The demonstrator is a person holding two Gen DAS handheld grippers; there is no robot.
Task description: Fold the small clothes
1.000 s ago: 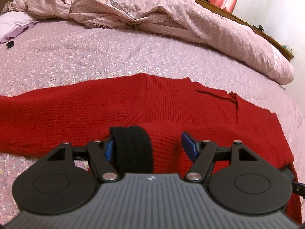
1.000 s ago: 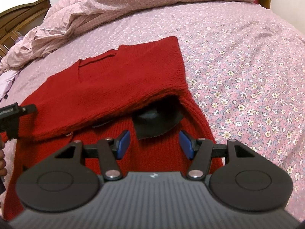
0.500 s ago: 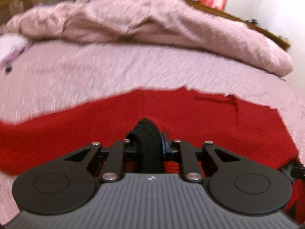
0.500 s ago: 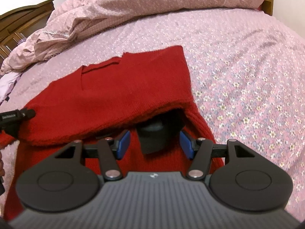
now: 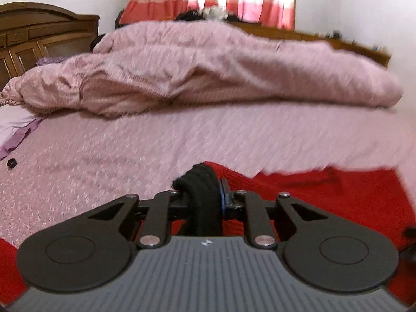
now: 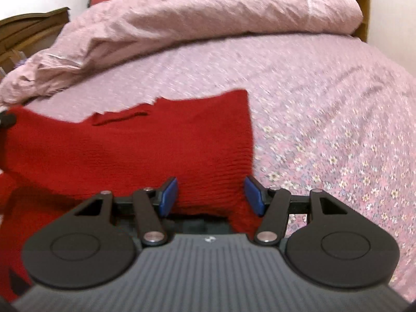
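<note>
**Left gripper pinches the black cuff; red sweater lies crosswise on the bed**

The left gripper (image 5: 205,189) has its jaws drawn nearly together on a black knitted cuff (image 5: 201,182), which stands up between the fingers; the jaws have just been closing onto it. The cuff belongs to the red sweater (image 6: 135,150), whose red knit rises to the gripper and spreads out to its right and below it.

The right gripper (image 6: 211,195) stands about half open. A fold of the red knit lies between its blue pads (image 6: 169,195), but the pads do not press on it.

Ahead of the right gripper the sweater lies mostly flat on the flowered bedsheet (image 6: 325,135). Its long axis runs side to side across the view. The neckline edge faces away from the gripper, toward the heaped pink quilt (image 6: 197,18) at the far end of the bed. The sweater's right edge ends just ahead of the right finger; its left part runs out of the picture.

Both views are blurred, so the finer folds cannot be made out.
</note>
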